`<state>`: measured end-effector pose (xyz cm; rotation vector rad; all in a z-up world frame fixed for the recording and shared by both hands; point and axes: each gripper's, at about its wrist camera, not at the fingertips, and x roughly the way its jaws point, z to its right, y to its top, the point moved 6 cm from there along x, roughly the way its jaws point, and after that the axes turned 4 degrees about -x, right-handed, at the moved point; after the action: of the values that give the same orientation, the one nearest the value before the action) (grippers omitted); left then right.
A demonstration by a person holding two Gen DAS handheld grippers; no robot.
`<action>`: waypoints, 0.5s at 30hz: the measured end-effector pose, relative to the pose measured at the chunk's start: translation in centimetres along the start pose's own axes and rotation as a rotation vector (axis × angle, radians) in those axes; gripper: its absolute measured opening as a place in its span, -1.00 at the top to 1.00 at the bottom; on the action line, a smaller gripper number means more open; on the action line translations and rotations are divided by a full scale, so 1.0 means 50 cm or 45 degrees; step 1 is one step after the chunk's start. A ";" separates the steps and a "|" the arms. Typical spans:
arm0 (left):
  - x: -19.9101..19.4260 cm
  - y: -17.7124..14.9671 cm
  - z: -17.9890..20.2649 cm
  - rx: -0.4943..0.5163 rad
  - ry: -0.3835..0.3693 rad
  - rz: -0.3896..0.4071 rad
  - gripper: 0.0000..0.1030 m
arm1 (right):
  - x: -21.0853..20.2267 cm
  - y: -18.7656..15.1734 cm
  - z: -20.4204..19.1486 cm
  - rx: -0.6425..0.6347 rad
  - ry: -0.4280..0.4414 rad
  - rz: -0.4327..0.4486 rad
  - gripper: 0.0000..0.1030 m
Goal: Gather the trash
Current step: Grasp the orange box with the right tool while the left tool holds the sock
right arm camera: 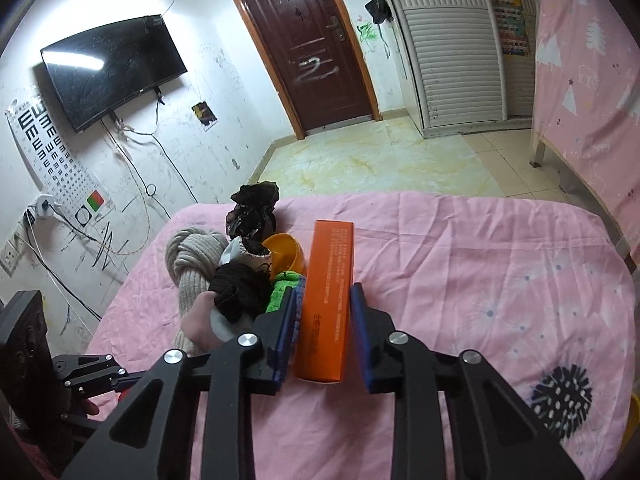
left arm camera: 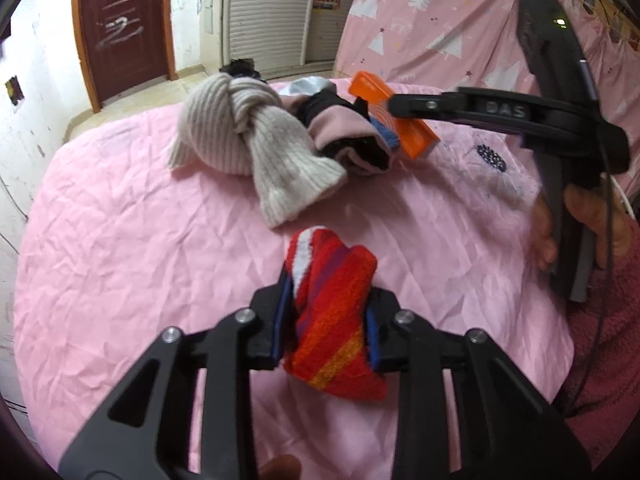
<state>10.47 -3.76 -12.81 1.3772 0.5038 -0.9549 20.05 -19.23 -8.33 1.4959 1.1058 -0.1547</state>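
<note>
A rolled red sock (left arm camera: 334,332) with orange, purple and white stripes lies on the pink bedsheet (left arm camera: 120,240). My left gripper (left arm camera: 328,294) is shut on it, its blue pads pressing both sides. A long orange box (right arm camera: 328,264) lies lengthwise between the fingers of my right gripper (right arm camera: 324,292), which is shut on its near half. The left wrist view shows the same orange box (left arm camera: 404,136) at the back right, with a finger of the right gripper (left arm camera: 394,105) across it and a hand (left arm camera: 580,220) on the handle.
A pile sits left of the box: a knotted beige knit (left arm camera: 256,136), pink and black cloth (left arm camera: 344,132), a green cloth (right arm camera: 284,288), an orange bowl (right arm camera: 286,254), a crumpled black bag (right arm camera: 254,208). Tiled floor (right arm camera: 380,152) lies beyond the bed's far edge.
</note>
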 end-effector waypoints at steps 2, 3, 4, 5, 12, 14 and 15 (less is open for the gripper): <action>-0.005 0.001 -0.003 -0.002 0.020 0.018 0.47 | -0.013 -0.005 0.001 0.007 0.008 0.007 0.64; -0.008 0.002 -0.005 -0.008 0.028 0.027 0.47 | -0.016 -0.008 0.001 0.005 0.007 0.003 0.64; -0.010 0.003 -0.007 -0.014 0.038 0.032 0.47 | -0.017 -0.010 0.002 0.004 -0.001 -0.001 0.64; -0.011 0.001 -0.007 -0.016 0.050 0.030 0.47 | -0.016 -0.013 0.002 0.004 -0.003 -0.014 0.64; -0.011 -0.002 0.001 -0.002 0.087 0.025 0.47 | 0.013 -0.013 0.000 -0.007 -0.060 -0.070 0.64; -0.010 -0.001 0.006 -0.003 0.086 0.021 0.47 | 0.014 -0.013 0.004 -0.001 -0.070 -0.065 0.62; -0.008 -0.001 0.011 -0.001 0.086 0.019 0.47 | 0.017 -0.015 0.008 -0.002 -0.085 -0.072 0.62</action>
<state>10.07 -4.19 -12.42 1.4139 0.5438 -0.8985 20.18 -19.21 -9.53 1.4488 1.0946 -0.2411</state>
